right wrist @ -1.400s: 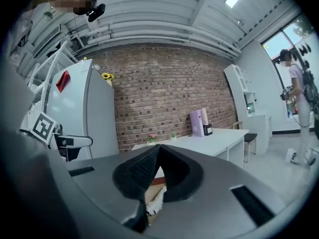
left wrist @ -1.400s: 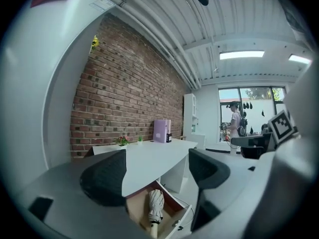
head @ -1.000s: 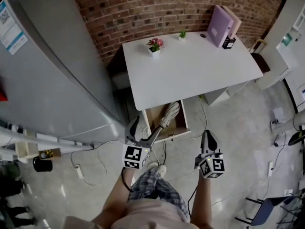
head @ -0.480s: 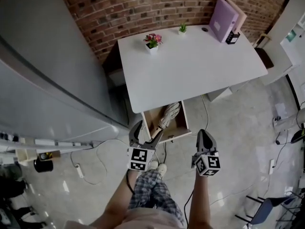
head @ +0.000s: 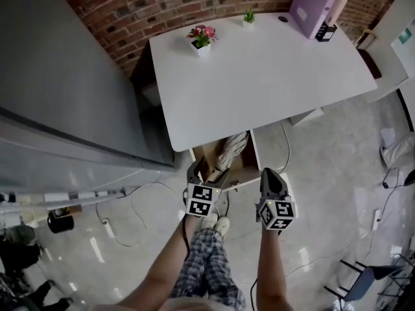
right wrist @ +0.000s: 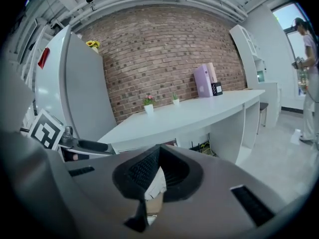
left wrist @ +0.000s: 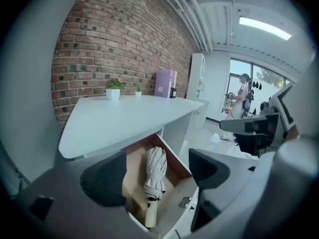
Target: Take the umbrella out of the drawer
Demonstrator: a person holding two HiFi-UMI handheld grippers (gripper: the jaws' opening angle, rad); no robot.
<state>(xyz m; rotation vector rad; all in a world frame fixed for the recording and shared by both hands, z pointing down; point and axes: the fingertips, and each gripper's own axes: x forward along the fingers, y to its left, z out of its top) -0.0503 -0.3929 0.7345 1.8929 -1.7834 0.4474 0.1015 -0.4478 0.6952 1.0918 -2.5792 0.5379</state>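
Fingers [left wrist: 105, 184] of the left gripper [head: 204, 173] stand wide apart with nothing between them. Those of the right gripper [right wrist: 152, 176] are closed together, also empty. Just ahead of and below the left one, the folded umbrella [left wrist: 155, 171] lies in the open drawer [left wrist: 133, 169] under the desk [head: 259, 76]. Its long axis runs front to back, with the handle toward the person. The left gripper looks nearer and better lined up.

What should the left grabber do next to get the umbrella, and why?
Probably lower the left gripper into the open drawer, onto the umbrella. Its jaws stand wide apart and line up with the umbrella, which lies untouched inside. The right gripper is shut, so it looks less ready.
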